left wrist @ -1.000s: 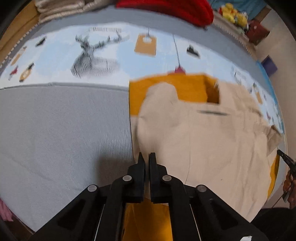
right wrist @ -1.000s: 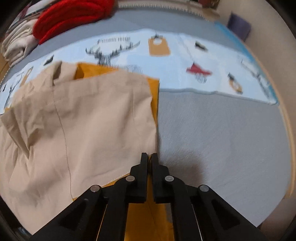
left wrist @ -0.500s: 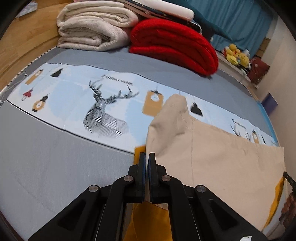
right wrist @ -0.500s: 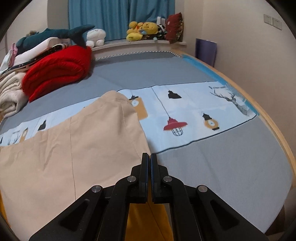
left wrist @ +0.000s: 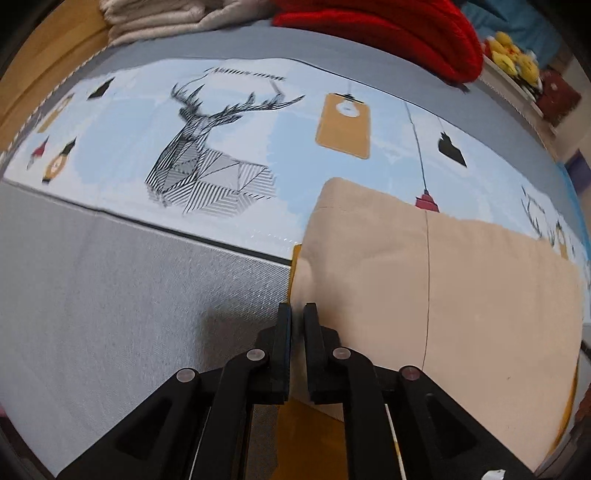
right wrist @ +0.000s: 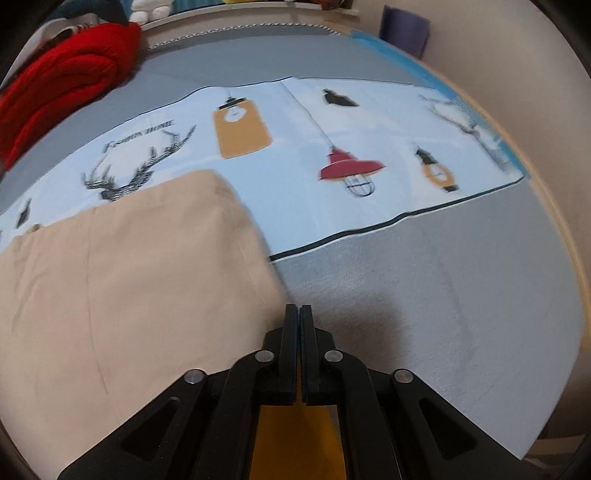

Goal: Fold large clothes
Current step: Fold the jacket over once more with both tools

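A large garment, beige [left wrist: 461,295] on one side and mustard-orange [left wrist: 306,435] on the other, hangs between the two grippers over the bed. My left gripper [left wrist: 297,314] is shut on its left edge. My right gripper [right wrist: 298,314] is shut on its right edge; the beige cloth [right wrist: 129,288] spreads to the left and the orange side [right wrist: 295,439] shows under the jaws. The garment's far fold lies on the printed blanket.
The bed has a grey cover [left wrist: 110,295] and a light-blue printed blanket [left wrist: 221,140] with deer and lamps. A red folded blanket [left wrist: 388,29] and beige folded bedding [left wrist: 166,18] lie at the far side. A wall [right wrist: 535,92] is on the right.
Both grippers have dropped lower and tipped toward the bed with the garment. Its far fold now lies nearer on the printed blanket.
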A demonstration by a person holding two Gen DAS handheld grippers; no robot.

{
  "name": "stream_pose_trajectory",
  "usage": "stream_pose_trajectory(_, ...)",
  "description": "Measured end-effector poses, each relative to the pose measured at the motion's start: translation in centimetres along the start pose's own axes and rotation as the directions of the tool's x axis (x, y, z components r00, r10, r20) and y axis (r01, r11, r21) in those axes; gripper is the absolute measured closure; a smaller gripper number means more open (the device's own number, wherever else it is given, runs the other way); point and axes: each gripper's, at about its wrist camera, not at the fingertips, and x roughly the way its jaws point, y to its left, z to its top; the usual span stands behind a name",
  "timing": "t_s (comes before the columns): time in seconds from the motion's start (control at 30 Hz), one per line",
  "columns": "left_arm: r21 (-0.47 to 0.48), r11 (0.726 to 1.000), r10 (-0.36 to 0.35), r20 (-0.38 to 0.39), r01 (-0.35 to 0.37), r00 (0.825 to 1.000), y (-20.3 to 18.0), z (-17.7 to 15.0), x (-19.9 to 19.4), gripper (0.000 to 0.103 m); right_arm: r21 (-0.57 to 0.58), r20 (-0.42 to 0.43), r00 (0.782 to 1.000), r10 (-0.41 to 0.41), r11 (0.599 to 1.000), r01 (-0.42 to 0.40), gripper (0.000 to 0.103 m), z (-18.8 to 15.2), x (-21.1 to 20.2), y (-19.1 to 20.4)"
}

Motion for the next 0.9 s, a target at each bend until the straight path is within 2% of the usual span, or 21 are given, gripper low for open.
stream_pose_trajectory(0.07, -0.019, 1.0, 0.009, 0.009, -0.009, 1.0, 0.3, -0.1, -0.7, 0.089, 0.073, 0.006, 1.0, 0.026, 0.997, -0.026, 0.103, 0.1, -0.5, -1.4)
stream_pose_trajectory(0.13, -0.016, 0.999, 0.03, 0.022, -0.029, 0.999, 0.2, -0.2, -1.9, 0.077, 0.138, 0.035, 0.997, 0.075, 0.987, -0.079, 0.103, 0.2, -1.6, -2.7)
stream_pose_trajectory(0.17, -0.014, 1.0, 0.022, 0.038, -0.022, 0.999, 0.2, -0.4, -2.8, 0.076, 0.145, 0.058, 0.993, 0.102, 0.983, -0.11, 0.1, 0.2, -2.4, -3.1)
stream_pose_trajectory(0.27, 0.022, 0.998, -0.06, 0.089, 0.058, 0.994, -0.1, -1.1, -5.9, 0.073, 0.08, 0.086, 0.972, 0.219, 0.971, -0.226, 0.099, -0.3, -4.3, -2.6)
stream_pose_trajectory(0.33, 0.069, 0.989, -0.135, 0.077, 0.13, 0.988, -0.8, -1.9, -7.0, 0.073, -0.026, 0.079, 0.949, 0.305, 0.952, -0.304, 0.099, -1.5, -5.8, -1.4)
stream_pose_trajectory(0.37, 0.103, 0.976, -0.197, 0.038, 0.193, 0.98, -1.4, -2.6, -7.1, 0.072, -0.072, 0.057, 0.928, 0.367, 0.929, -0.363, 0.098, -2.3, -6.4, -1.0)
stream_pose_trajectory(0.43, 0.15, 0.936, -0.307, -0.09, 0.318, 0.947, -2.6, -4.2, -6.3, 0.068, -0.141, -0.036, 0.88, 0.474, 0.869, -0.474, 0.098, -4.0, -6.5, -0.1)
stream_pose_trajectory(0.47, 0.187, 0.906, -0.342, -0.2, 0.379, 0.918, -3.7, -5.9, -5.4, 0.067, -0.179, -0.1, 0.866, 0.49, 0.847, -0.5, 0.098, -5.1, -6.3, 0.4)
stream_pose_trajectory(0.5, 0.223, 0.892, -0.333, -0.264, 0.393, 0.905, -4.4, -7.0, -4.8, 0.065, -0.216, -0.146, 0.866, 0.479, 0.839, -0.5, 0.098, -6.2, -6.1, 0.7)
stream_pose_trajectory(0.53, 0.275, 0.881, -0.296, -0.314, 0.385, 0.902, -5.2, -8.3, -4.2, 0.065, -0.26, -0.192, 0.873, 0.449, 0.834, -0.487, 0.098, -7.3, -5.8, 1.0)
stream_pose_trajectory(0.57, 0.369, 0.866, -0.206, -0.353, 0.338, 0.913, -6.0, -10.2, -3.3, 0.065, -0.32, -0.243, 0.889, 0.389, 0.833, -0.451, 0.098, -8.8, -5.2, 1.2)
stream_pose_trajectory(0.6, 0.427, 0.851, -0.146, -0.365, 0.305, 0.919, -6.3, -11.3, -2.9, 0.065, -0.353, -0.266, 0.9, 0.344, 0.835, -0.423, 0.098, -9.8, -4.7, 1.1)
stream_pose_trajectory(0.63, 0.473, 0.837, -0.098, -0.366, 0.276, 0.925, -6.1, -12.1, -2.5, 0.063, -0.379, -0.294, 0.91, 0.292, 0.838, -0.392, 0.098, -10.8, -4.1, 0.7)
stream_pose_trajectory(0.67, 0.489, 0.832, -0.083, -0.361, 0.264, 0.929, -5.8, -12.5, -2.6, 0.062, -0.382, -0.315, 0.911, 0.266, 0.843, -0.378, 0.098, -11.4, -3.7, 0.1)
stream_pose_trajectory(0.7, 0.481, 0.837, -0.083, -0.359, 0.26, 0.93, -5.2, -12.5, -2.8, 0.062, -0.372, -0.325, 0.909, 0.263, 0.848, -0.378, 0.098, -11.7, -3.5, -0.6)
stream_pose_trajectory(0.77, 0.434, 0.868, -0.079, -0.362, 0.243, 0.929, -3.6, -12.2, -3.1, 0.062, -0.346, -0.337, 0.903, 0.266, 0.857, -0.382, 0.098, -11.9, -3.6, -1.7)
stream_pose_trajectory(0.8, 0.411, 0.883, -0.065, -0.366, 0.224, 0.928, -2.6, -12.1, -3.1, 0.066, -0.337, -0.348, 0.901, 0.259, 0.862, -0.378, 0.098, -12.1, -3.5, -2.3)
stream_pose_trajectory(0.83, 0.401, 0.892, -0.051, -0.365, 0.207, 0.93, -1.9, -12.2, -3.1, 0.072, -0.338, -0.363, 0.901, 0.239, 0.867, -0.367, 0.098, -12.5, -3.3, -2.7)
stream_pose_trajectory(0.9, 0.405, 0.899, -0.012, -0.362, 0.168, 0.932, -1.0, -12.5, -3.2, 0.072, -0.356, -0.379, 0.9, 0.214, 0.864, -0.355, 0.098, -13.1, -3.0, -3.0)
